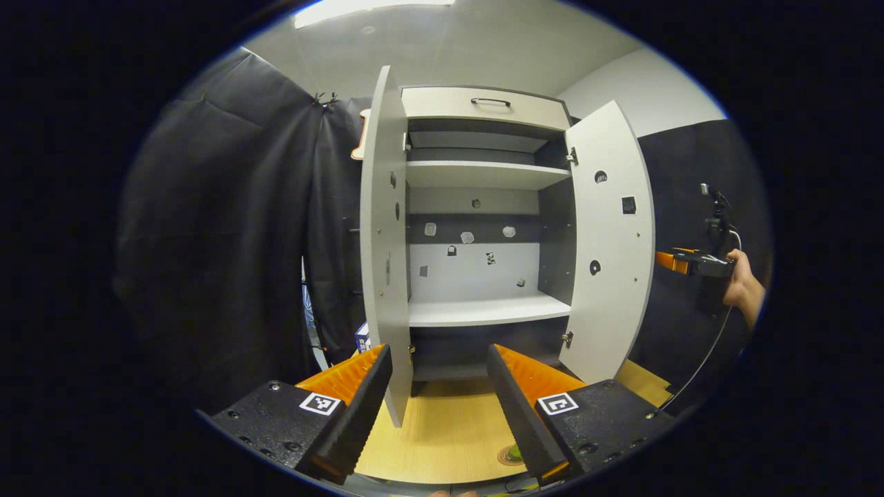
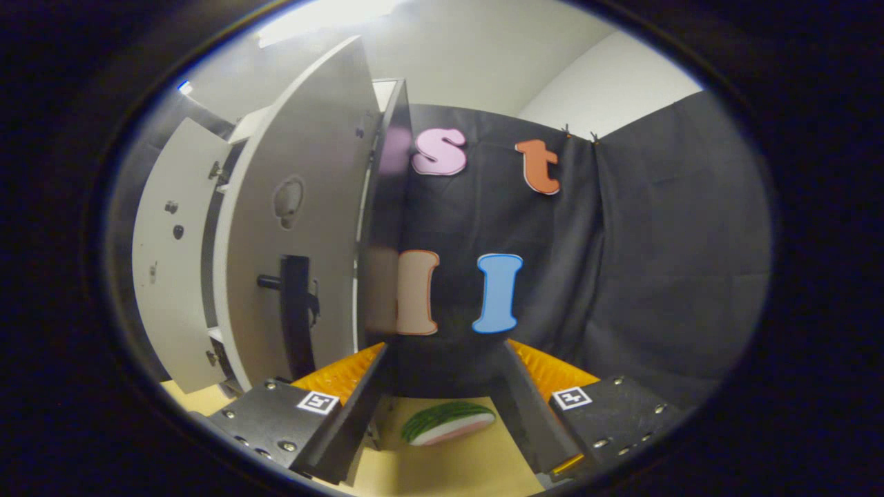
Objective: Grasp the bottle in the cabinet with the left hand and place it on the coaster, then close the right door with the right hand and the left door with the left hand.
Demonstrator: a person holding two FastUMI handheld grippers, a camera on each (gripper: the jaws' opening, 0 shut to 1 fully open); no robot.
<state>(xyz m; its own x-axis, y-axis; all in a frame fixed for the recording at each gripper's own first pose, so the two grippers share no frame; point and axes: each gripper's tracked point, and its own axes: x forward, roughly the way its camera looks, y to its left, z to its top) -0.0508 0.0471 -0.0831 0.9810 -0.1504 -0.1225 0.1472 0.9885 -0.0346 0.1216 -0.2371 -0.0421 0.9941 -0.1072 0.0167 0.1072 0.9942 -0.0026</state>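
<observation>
Squarely facing the cabinet (image 1: 483, 176) from the left gripper view, with the left gripper (image 1: 438, 359) low in front of it. Spread wide, gripping nothing, pointed at the dark gap under the lower shelf (image 1: 483, 310).

Swung wide open on both sides: left door (image 1: 383, 241) edge-on just above the left finger, right door (image 1: 611, 241) angled outward with its inner face showing. At the top of the cabinet, a closed drawer (image 1: 487, 103) with a dark handle.

Down on the wooden table (image 1: 442, 428), just beside the gripper's right finger and partly hidden behind it, a round coaster (image 1: 510, 454) with a green centre. Cannot tell what sits on it.

Far off past the outer edge of the right door, the right gripper (image 1: 680, 261), held level by a hand (image 1: 744, 286) and aimed toward the door, apart from it, with a cable (image 1: 704, 366) hanging below.

Seen from the right gripper view: the right door's (image 2: 304, 207) outer face close by on the left, with its black handle (image 2: 297, 310) upright at mid-height. Beyond it, the left door (image 2: 173, 276), also open. Right gripper (image 2: 445, 348) parted as well, gripping nothing, near the door's free edge but not touching door or handle. Between and below its fingers, flat on the table (image 2: 456, 462), a small slice-shaped thing (image 2: 449, 421), green-striped on top and pink underneath.
</observation>
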